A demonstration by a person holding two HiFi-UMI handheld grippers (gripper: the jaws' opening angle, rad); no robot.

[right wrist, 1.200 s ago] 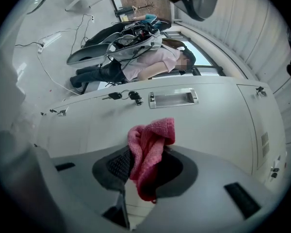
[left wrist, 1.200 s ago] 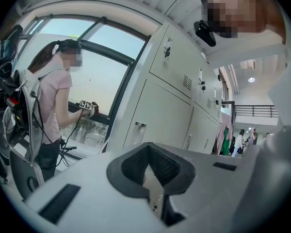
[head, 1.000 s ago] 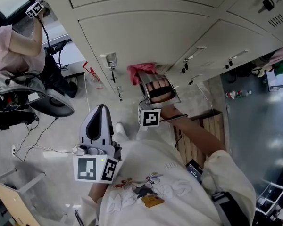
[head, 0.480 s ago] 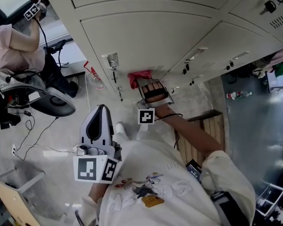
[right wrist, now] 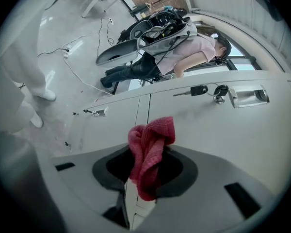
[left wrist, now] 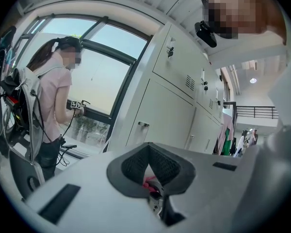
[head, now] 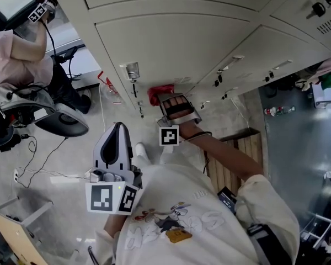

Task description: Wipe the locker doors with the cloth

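The door face (head: 171, 40) above my right tool (head: 164, 97) is flat and free to sweep. Just to its left a latch (head: 131, 70) with a hanging key (head: 133, 87) juts out, close to the cloth (right wrist: 148, 152). More handles (head: 227, 62) stick out along the doors on the right. Left of the lockers, another person (head: 14, 54), a chair (head: 58, 120) and trailing cables (head: 41, 164) crowd the floor. A slatted wooden bench (head: 240, 148) blocks the right.

Right gripper (head: 166, 98) reaches forward, clamped; left gripper (head: 119, 129) closed.
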